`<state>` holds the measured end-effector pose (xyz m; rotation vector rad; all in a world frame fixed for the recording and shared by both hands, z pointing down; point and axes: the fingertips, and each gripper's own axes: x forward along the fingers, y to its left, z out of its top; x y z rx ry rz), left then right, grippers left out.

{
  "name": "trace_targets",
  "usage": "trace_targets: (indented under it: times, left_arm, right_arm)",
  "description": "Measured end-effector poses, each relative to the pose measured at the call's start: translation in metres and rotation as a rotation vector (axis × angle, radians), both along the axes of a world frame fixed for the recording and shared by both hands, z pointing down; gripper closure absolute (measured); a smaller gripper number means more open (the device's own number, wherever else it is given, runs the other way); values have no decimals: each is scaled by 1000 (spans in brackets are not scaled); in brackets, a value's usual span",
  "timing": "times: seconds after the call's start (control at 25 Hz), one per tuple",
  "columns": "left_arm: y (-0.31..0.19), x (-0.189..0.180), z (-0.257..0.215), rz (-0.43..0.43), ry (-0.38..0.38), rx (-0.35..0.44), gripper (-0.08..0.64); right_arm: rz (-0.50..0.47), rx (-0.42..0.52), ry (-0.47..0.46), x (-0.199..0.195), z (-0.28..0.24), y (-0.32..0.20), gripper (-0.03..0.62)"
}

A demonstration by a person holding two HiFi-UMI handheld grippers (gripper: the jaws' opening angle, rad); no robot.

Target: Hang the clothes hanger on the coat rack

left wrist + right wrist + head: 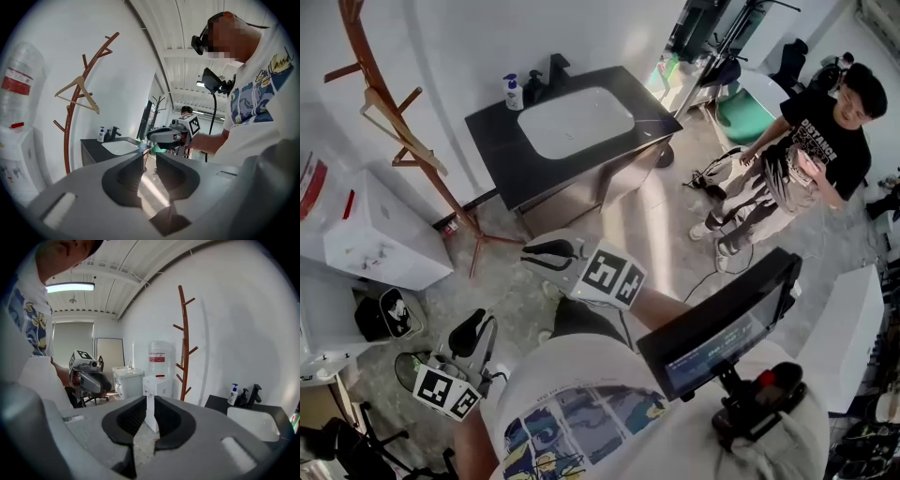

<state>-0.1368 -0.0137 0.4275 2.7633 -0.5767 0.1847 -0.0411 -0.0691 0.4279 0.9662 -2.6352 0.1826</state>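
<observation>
A light wooden clothes hanger [412, 145] hangs on a branch of the brown wooden coat rack [450, 199] at the upper left, against the white wall. The left gripper view shows the hanger [77, 93] on the rack [70, 126] too. My left gripper [473, 328] is low at the left, well short of the rack; its jaws [150, 159] stand slightly apart with nothing between them. My right gripper [546, 253] is in the middle, pointing towards the rack [185, 343]; its jaws [150, 401] also stand slightly apart and empty. Each gripper camera sees the other gripper.
A black counter [511, 159] with a white basin and a soap bottle [514, 92] stands right of the rack. A white water dispenser [380, 239] stands left of it. Another person [811, 150] stands at the right among cables. A screen [722, 328] hangs at my chest.
</observation>
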Motion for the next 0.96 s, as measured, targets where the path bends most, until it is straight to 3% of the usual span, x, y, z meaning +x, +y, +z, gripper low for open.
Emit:
trace_targets:
  times: [0.96]
  left_arm:
    - [-17,8,7,47,6,-22,469]
  right_arm:
    - [35,-10,33,-2,6,-9,572]
